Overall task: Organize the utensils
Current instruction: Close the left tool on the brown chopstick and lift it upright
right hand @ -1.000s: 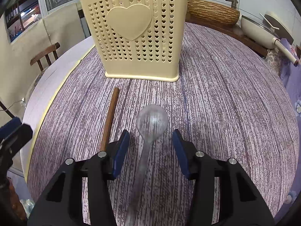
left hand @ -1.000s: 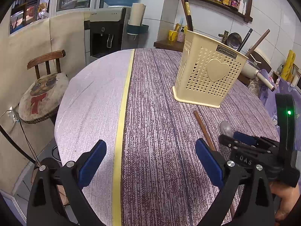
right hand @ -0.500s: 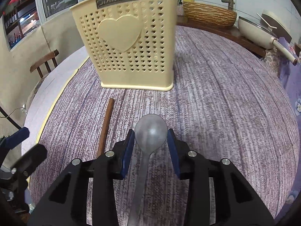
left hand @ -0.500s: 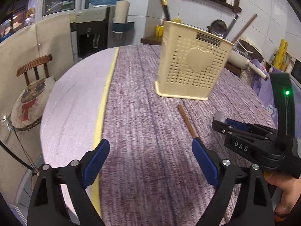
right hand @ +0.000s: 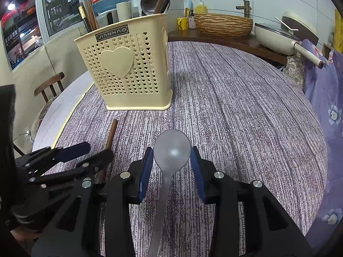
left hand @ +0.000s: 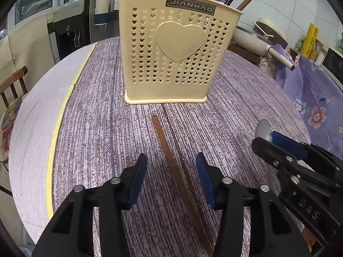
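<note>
A cream perforated utensil basket (left hand: 171,57) with a heart on its front stands on the round purple table; it also shows in the right wrist view (right hand: 126,70), holding chopsticks and a ladle. A brown wooden chopstick (left hand: 171,160) lies on the table between the fingers of my open left gripper (left hand: 171,167); its far end shows in the right wrist view (right hand: 111,132). My right gripper (right hand: 171,162) is shut on the bowl of a grey metal spoon (right hand: 171,150), held above the table. The spoon's bowl (left hand: 263,129) and the right gripper (left hand: 278,145) show in the left wrist view.
A yellow tape line (left hand: 62,111) runs down the table's left part. A wooden chair (left hand: 12,85) stands left of the table. A pan (right hand: 276,36) and a woven basket (right hand: 223,24) sit on the counter behind. A floral purple cloth (right hand: 325,98) hangs at the right.
My left gripper has swung right and forward over the chopstick and narrowed its jaws around it. My right gripper closed on the spoon and lifted it.
</note>
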Demonstrator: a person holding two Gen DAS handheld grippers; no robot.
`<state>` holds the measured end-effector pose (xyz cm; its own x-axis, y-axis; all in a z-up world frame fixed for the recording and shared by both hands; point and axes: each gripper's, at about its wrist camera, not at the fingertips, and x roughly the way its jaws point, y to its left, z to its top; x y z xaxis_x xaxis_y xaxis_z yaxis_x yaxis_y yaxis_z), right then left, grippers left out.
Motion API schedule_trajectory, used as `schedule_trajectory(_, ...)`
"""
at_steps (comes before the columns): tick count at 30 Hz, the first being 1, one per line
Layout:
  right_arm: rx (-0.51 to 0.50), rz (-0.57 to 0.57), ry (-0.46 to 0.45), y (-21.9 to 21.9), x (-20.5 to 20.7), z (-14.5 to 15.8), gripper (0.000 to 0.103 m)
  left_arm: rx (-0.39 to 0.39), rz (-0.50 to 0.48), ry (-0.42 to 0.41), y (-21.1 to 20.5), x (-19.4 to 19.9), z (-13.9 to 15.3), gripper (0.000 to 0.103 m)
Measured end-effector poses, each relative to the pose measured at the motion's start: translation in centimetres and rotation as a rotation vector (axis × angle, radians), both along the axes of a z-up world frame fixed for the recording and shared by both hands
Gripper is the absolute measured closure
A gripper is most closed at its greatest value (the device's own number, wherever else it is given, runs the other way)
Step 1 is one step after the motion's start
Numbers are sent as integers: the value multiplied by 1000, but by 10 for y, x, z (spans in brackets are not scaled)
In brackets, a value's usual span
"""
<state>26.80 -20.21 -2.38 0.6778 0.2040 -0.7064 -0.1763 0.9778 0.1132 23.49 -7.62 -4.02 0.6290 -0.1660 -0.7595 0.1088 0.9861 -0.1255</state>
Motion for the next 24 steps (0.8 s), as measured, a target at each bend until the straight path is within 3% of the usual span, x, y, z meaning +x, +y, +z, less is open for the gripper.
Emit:
schedule_trajectory(2,1,-3,-3,-2,-1,1,66,7,5,14,-2,5,-2,67)
schedule_trajectory(9,0,-5,-14,-6,-6,2,66,37,32,22,-6,16,-4,78)
schedule_trajectory(11,4,-9,-15,-5,-7,2,66,54,39,16,-7,16,-5,88)
schedule_trajectory(13,6,-12,-15,-6,-7,2,66,56,46,11,-6,16,-5,91)
schedule_trajectory(24,23,-12,-51,-9,-12,10,66,-34,73,8,8,15,1,93)
